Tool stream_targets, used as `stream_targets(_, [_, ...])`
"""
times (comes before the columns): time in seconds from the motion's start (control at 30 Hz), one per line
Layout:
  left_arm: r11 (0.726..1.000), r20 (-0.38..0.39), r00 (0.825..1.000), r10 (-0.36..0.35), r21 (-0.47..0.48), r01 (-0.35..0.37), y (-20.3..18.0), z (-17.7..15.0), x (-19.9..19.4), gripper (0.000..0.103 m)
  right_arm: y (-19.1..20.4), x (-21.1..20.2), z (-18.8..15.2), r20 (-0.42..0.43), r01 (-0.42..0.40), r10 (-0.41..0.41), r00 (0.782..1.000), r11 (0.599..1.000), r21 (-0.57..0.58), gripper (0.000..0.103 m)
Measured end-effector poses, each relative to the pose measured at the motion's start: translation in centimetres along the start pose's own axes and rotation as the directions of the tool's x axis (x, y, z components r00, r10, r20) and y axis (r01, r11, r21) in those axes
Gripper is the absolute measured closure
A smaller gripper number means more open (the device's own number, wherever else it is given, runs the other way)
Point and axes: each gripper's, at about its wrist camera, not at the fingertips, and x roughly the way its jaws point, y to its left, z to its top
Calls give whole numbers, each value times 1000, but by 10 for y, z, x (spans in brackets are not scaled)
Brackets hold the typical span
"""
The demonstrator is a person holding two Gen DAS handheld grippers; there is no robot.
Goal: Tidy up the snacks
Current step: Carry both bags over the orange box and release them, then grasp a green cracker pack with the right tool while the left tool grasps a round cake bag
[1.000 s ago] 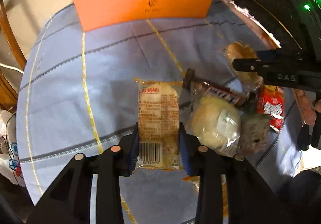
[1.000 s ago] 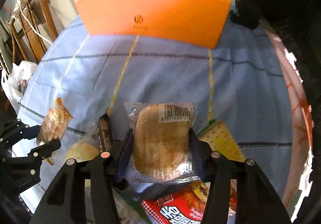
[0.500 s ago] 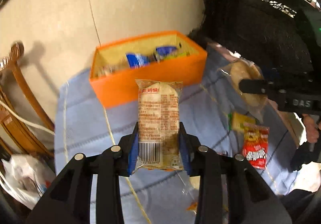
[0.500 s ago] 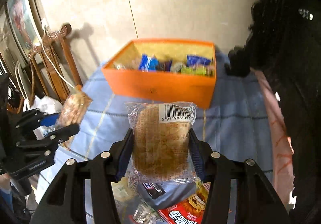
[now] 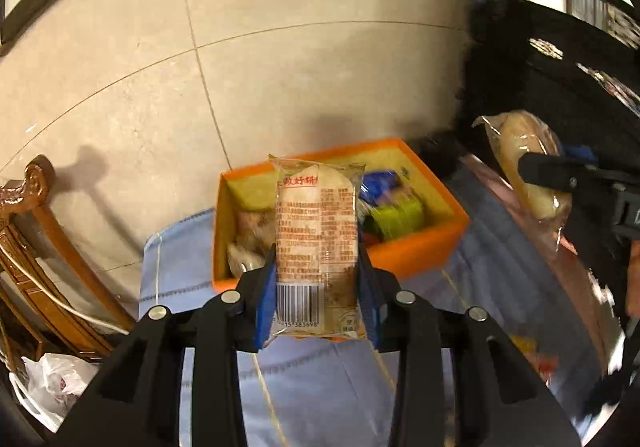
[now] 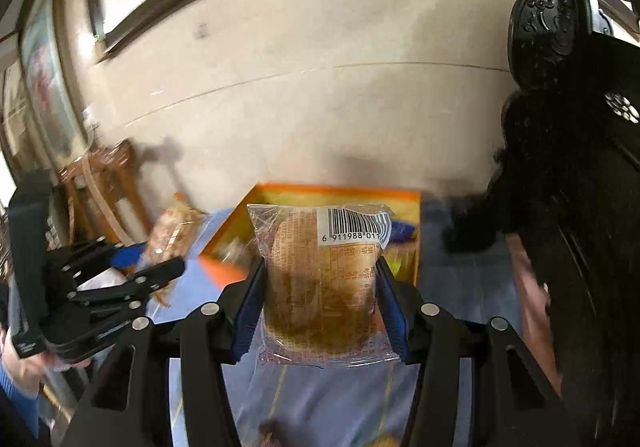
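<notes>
My left gripper [image 5: 318, 287] is shut on a long clear-wrapped biscuit pack [image 5: 316, 239] with red print and a barcode, held in the air in front of the orange box [image 5: 420, 247]. My right gripper [image 6: 320, 303] is shut on a round cake in a clear wrapper [image 6: 320, 279], also lifted, with the orange box [image 6: 412, 203] right behind it. The box holds several snacks, blue and green wrappers among them. Each gripper shows in the other's view: the right one [image 5: 568, 179] at the right edge, the left one [image 6: 132, 279] at the left.
The blue tablecloth [image 5: 320, 387] with yellow lines lies under both grippers. A carved wooden chair [image 5: 36, 239] and a white plastic bag [image 5: 56, 379] stand to the left. Dark carved furniture [image 6: 580, 167] rises on the right. A tiled wall is behind the box.
Both grippers have risen from the table with their packs and tilted up. The orange box's inside and the wall now show; the loose snacks on the cloth have dropped out of view.
</notes>
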Motion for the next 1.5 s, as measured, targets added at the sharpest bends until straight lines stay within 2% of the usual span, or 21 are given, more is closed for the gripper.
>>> stream_targets(0.1, [998,-32,998,48,-27,-49,9,31,41,68,-13,52,32,-32,-6,8,999,998,70,50])
stream_targets(0.2, [995,-64,998,11,-95,-17,19,51,71,68,-9,93,49,-59,32,-30,998,999,31,50])
stream_targets(0.37, [998,-87,995,39,-45,-43,15,61,96,67,-8,122,52,-76,49,-48,996,999,16,49])
stream_targets(0.4, [998,-87,995,51,-41,-55,14,63,98,44,-8,125,52,-71,51,-50,996,999,17,45])
stream_targets(0.43, [989,-77,988,137,-50,-141,17,66,103,18,-10,130,53,-60,52,-50,997,998,31,34])
stream_targets(0.47, [979,-71,980,184,-73,-189,22,64,109,5,-11,134,55,-65,53,-50,997,998,36,3])
stream_targets(0.5, [974,-78,977,198,-96,-205,26,63,114,4,-15,139,55,-84,67,-63,994,997,41,4])
stream_targets(0.6, [985,-127,989,73,-146,-91,35,52,124,4,-22,138,52,-109,98,-96,989,995,17,4])
stream_targets(0.67, [987,-136,988,66,-134,-85,34,41,123,4,-24,123,45,-96,139,-140,985,990,-26,4])
stream_targets(0.77, [994,-157,986,58,-87,-72,30,19,113,4,-32,101,30,-120,135,-140,983,990,-50,4])
stream_targets(0.83, [997,-170,985,0,-79,-14,25,0,98,4,-35,86,15,-145,132,-142,979,988,-76,4])
stream_targets(0.93, [996,-190,980,-61,-82,46,19,-42,75,4,-41,59,-28,-191,136,-167,967,977,-167,4])
stream_targets(1.03, [994,-230,968,-102,-47,94,3,-97,54,4,-43,41,-79,-220,118,-157,963,976,-181,4])
stream_targets(1.1, [990,-304,942,-138,-26,137,-17,-142,47,4,-46,37,-119,-272,73,-114,955,985,-155,4])
stream_targets(1.13, [988,-333,931,-151,-14,156,-25,-156,43,4,-50,40,-144,-310,98,-140,940,984,-148,4])
stream_targets(1.23, [975,-415,890,-190,25,219,-52,-208,40,4,-58,47,-182,-387,76,-113,915,991,-111,4])
stream_targets(1.27, [966,-440,870,-222,20,257,-59,-221,39,4,-60,49,-188,-398,80,-118,910,991,-112,4])
stream_targets(1.3, [947,-445,846,-295,-16,322,-64,-231,37,4,-61,51,-196,-415,82,-129,901,988,-129,4])
stream_targets(1.33, [934,-434,836,-336,-41,354,-66,-235,35,4,-60,52,-200,-418,71,-127,899,987,-147,4])
stream_targets(1.37, [924,-418,833,-363,-50,378,-70,-241,34,4,-57,52,-203,-415,66,-133,900,983,-172,4])
stream_targets(1.5, [930,-432,853,-294,76,359,-91,-257,45,4,-47,71,-219,-455,56,-181,872,960,-276,4])
